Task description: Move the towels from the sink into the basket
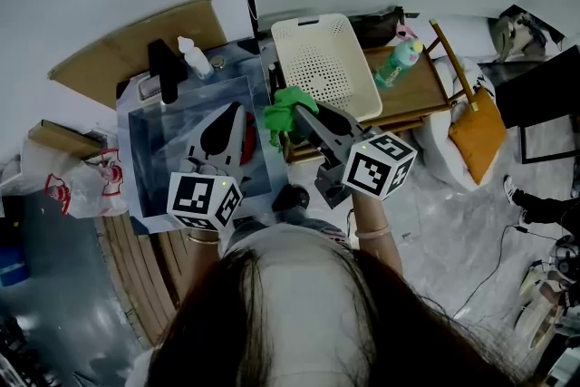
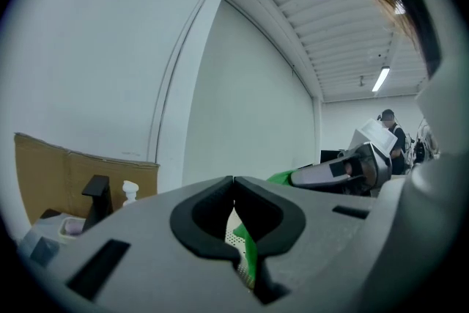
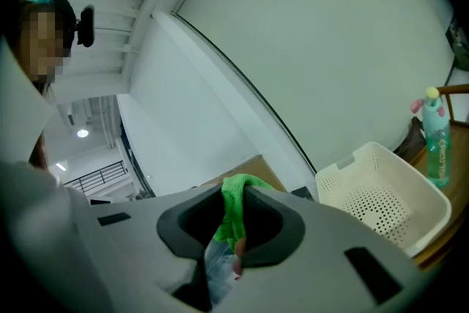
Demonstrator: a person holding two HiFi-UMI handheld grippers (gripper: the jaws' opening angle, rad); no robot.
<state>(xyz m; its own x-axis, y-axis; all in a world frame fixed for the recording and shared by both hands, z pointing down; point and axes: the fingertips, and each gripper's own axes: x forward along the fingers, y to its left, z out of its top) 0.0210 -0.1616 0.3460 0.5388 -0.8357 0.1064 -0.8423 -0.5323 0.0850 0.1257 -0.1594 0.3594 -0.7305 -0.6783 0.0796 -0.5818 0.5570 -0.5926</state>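
Near basket (image 3: 381, 201), R tool (image 3: 236, 196) view: towel (image 3: 231, 220) pinched.

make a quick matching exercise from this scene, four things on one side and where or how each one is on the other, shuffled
1 green towel
2 basket
3 left gripper
4 green bottle

a empty, on the wooden table
b jaws together, holding nothing
c pinched in the right gripper
d beside the basket

Pairs: 1-c, 2-a, 3-b, 4-d
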